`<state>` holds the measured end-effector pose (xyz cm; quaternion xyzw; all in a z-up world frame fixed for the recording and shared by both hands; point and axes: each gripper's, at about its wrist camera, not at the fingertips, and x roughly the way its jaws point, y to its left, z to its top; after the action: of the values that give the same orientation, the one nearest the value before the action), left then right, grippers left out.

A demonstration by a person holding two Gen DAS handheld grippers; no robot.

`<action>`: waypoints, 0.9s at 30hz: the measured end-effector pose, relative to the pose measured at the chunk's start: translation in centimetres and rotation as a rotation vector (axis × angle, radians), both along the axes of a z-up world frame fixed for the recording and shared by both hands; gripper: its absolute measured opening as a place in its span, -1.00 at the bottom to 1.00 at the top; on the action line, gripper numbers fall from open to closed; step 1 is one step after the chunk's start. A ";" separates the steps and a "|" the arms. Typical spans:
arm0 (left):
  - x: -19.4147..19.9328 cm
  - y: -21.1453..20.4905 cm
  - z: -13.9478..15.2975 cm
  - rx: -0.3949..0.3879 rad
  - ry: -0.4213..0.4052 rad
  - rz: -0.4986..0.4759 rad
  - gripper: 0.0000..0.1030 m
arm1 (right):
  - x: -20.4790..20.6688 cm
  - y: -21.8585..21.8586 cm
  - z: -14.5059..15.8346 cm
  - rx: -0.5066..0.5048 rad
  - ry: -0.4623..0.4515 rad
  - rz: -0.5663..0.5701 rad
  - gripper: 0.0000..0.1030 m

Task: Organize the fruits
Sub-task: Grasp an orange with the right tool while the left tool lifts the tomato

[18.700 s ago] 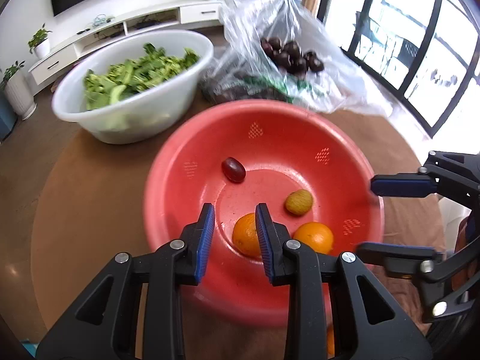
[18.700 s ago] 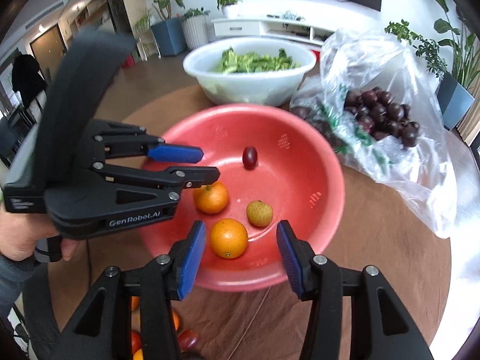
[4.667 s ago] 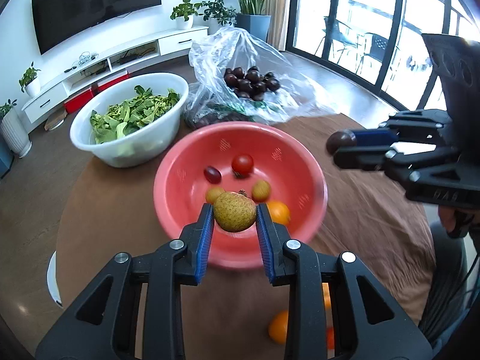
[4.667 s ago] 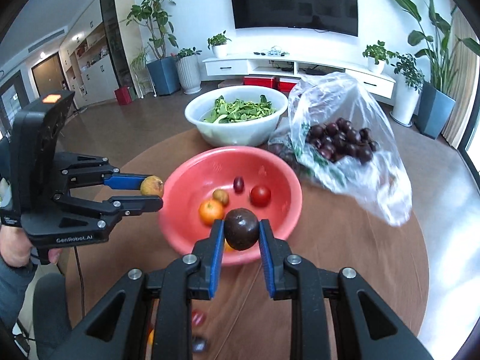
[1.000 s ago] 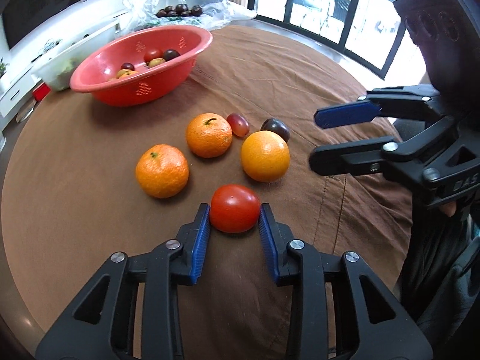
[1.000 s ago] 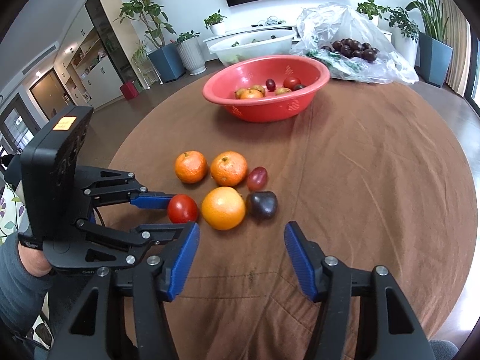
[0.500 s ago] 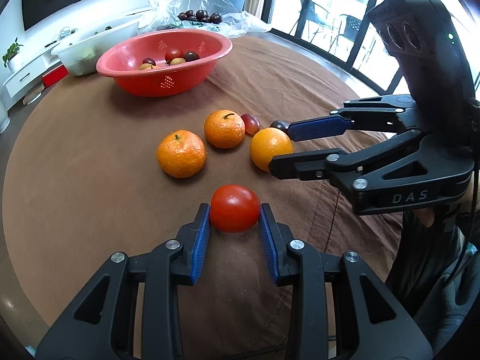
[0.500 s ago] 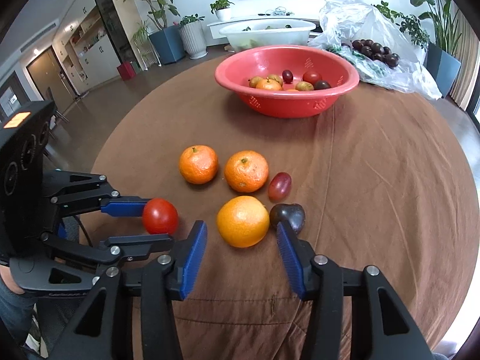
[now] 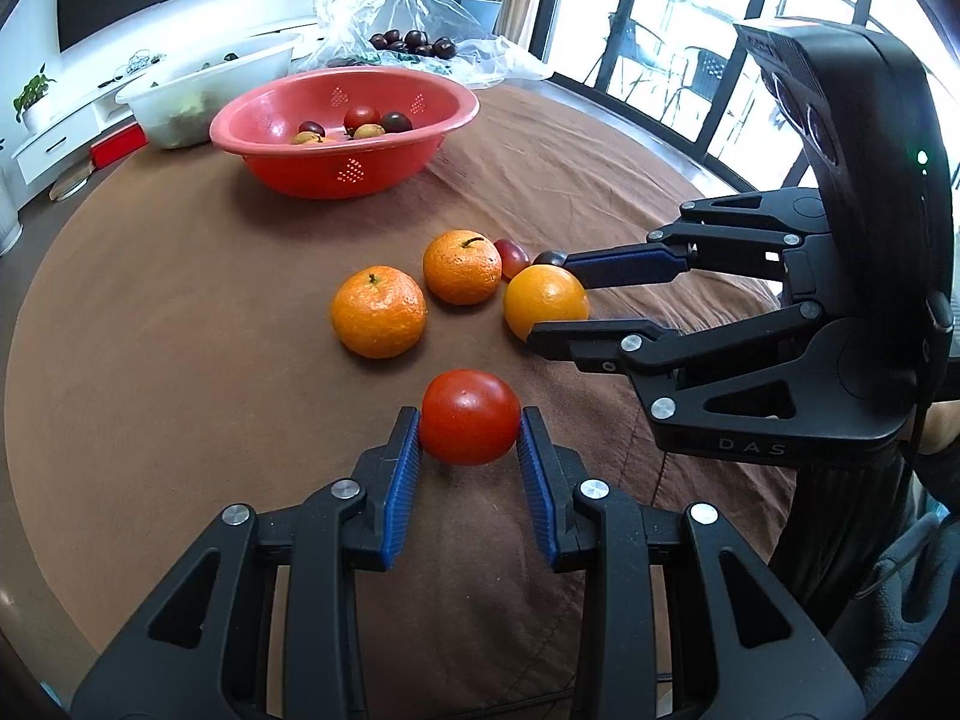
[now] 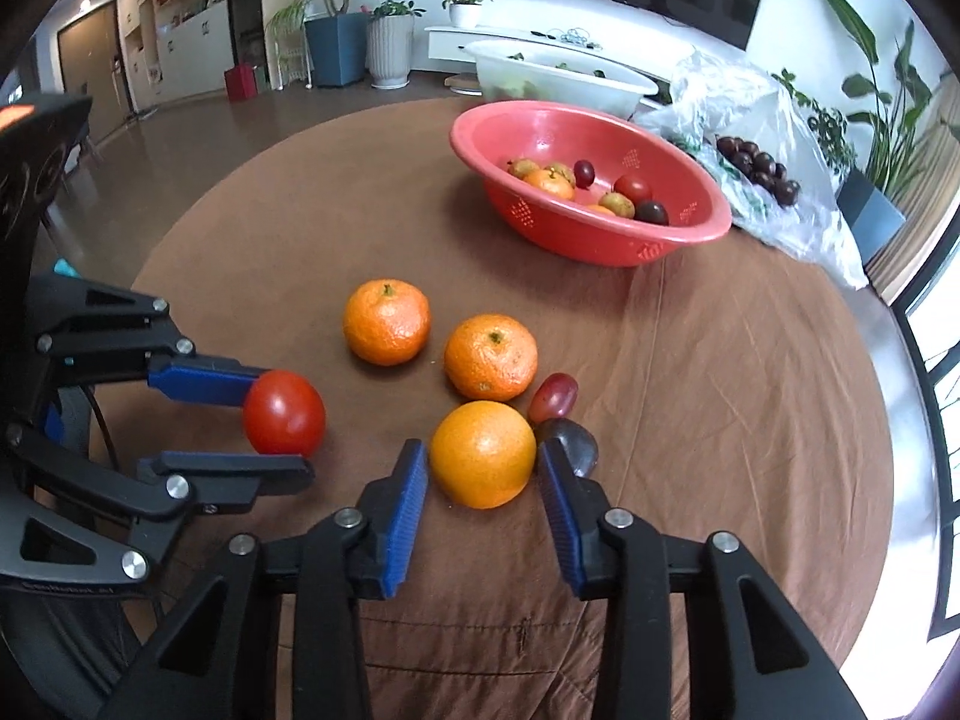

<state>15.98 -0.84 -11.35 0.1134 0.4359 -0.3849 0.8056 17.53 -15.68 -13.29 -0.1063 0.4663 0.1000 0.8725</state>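
Table [image 9: 180, 330] round, covered in brown cloth [image 10: 720, 390]. Red basin [image 9: 342, 171] sits at far side, holding several small fruits: a tomato, dark plums, a mandarin, yellowish ones. White bowl [image 9: 204, 90] of greens behind it, clear bag [image 9: 408, 18] of dark plums beside that.

Right gripper [image 10: 483, 474] low over cloth, jaws fairly wide, straddling orange [image 10: 483, 453]; small gaps show between pads and fruit in right wrist view, so not clamped. Orange rests on cloth. In left wrist view the same gripper comes in from the right, one finger above and one below the orange [image 9: 546, 306].

Left gripper [image 9: 470, 438] jaws narrow, holding tomato [image 9: 470, 425] between blue pads [image 9: 402, 474]. Right wrist view shows tomato [image 10: 284, 413] pinched at the fingertips, left of the loose fruit; cannot tell if it is lifted off the cloth.

Two mandarins [image 10: 387, 321] [image 10: 490, 356] on cloth beyond the orange, near each other, not touching. Nearer one just beside orange.

Dark plum [image 10: 570, 447] right of orange, touching right finger's outer side or just beside it. Red grape [image 10: 555, 396] just behind plum, next to nearer mandarin.
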 end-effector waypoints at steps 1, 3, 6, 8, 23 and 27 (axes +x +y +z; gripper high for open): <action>0.0 0.0 0.0 -0.002 0.000 0.001 -0.41 | 0.0 -0.1 0.0 0.005 0.002 -0.001 -0.22; 0.0 0.1 0.0 -0.003 -0.001 0.001 -0.41 | -0.2 -0.4 0.1 0.020 0.007 -0.006 -0.23; 0.0 0.2 0.1 -0.006 -0.001 0.002 -0.41 | -0.5 -0.9 0.3 0.053 0.014 -0.019 -0.23; 0.0 0.3 0.1 -0.009 -0.001 0.004 -0.41 | -0.8 -1.1 0.4 0.074 0.014 -0.027 -0.23; 0.1 0.1 0.3 -0.002 0.002 0.012 -0.41 | -1.4 -3.2 1.8 0.218 0.012 -0.040 -0.23; 0.3 0.1 0.6 -0.005 0.000 0.014 -0.41 | -1.6 -4.0 2.6 0.261 0.003 -0.046 -0.24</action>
<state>16.23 -0.73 -10.76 0.1082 0.4356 -0.3806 0.8085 15.91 -19.69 -10.68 0.0190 0.4528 0.1402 0.8803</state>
